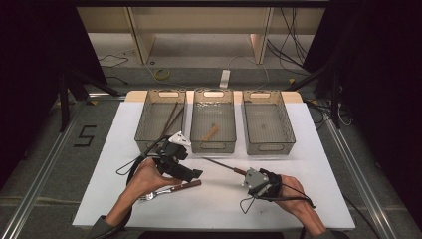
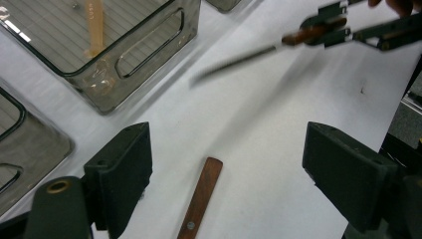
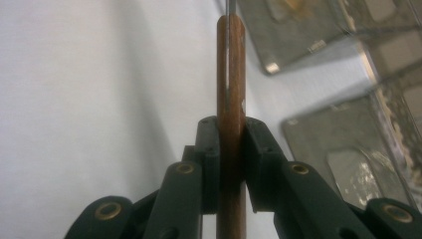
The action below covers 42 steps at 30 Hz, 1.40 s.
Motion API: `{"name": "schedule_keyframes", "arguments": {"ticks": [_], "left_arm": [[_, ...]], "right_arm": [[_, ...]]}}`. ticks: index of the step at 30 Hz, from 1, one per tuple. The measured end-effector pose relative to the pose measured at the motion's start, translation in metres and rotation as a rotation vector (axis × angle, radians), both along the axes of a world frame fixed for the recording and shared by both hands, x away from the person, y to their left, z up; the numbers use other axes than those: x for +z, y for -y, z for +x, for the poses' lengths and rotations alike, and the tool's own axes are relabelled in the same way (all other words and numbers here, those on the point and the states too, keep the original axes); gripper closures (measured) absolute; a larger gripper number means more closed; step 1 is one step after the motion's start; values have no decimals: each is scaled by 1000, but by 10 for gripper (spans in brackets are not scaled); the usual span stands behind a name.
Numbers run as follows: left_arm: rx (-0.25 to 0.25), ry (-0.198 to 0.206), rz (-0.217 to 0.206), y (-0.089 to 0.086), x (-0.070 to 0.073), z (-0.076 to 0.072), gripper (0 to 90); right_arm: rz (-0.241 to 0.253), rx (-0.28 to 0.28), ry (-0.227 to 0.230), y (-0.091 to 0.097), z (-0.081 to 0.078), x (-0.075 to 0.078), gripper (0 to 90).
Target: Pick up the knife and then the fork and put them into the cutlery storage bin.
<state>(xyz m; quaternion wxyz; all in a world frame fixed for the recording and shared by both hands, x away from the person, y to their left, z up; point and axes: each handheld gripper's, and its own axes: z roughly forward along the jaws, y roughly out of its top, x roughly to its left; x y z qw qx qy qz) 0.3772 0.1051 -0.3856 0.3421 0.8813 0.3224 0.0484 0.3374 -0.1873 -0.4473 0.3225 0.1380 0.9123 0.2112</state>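
Right gripper view: claw hides knife handle; blade probably cropped.

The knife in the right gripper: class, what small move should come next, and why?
Probably carry the knife forward to the empty right-hand basket. The right gripper is shut on its wooden handle with the blade pointing at the baskets. The left basket holds chopsticks and the middle basket a wooden piece, so sorting seems under way. The left gripper stands open above the fork.

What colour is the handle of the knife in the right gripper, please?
Reddish-brown wood; the knife handle shows best in the right gripper view.
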Motion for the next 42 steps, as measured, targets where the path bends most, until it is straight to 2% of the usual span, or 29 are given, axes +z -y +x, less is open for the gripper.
{"name": "schedule_keyframes", "arguments": {"ticks": [5, 10, 15, 22, 24, 29, 32, 34, 38, 42], "left_arm": [[3, 1, 27, -5, -9, 2, 190], [12, 6, 35, -10, -16, 4, 178], [24, 20, 17, -17, -20, 1, 173], [44, -2, 26, -26, -31, -2, 173], [49, 9, 23, -28, -32, -2, 172], [51, 2, 15, -31, -34, -4, 170], [47, 13, 23, -31, -36, -5, 167], [43, 24, 18, -31, -37, -6, 165], [34, 49, 7, -31, -37, -9, 166], [43, 56, -3, -33, -38, -10, 165]], "right_arm": [[93, -97, -23, 18, 14, 9, 790], [168, -178, -36, 31, 25, 22, 790], [227, -240, -62, 40, 35, 31, 791], [298, -302, -77, 52, 55, 43, 792], [317, -317, -83, 54, 62, 47, 792], [362, -359, -110, 58, 81, 56, 792], [384, -390, -117, 60, 91, 62, 792], [384, -414, -102, 62, 97, 65, 792], [409, -454, -116, 65, 110, 67, 792], [441, -488, -139, 65, 120, 67, 792]]}}
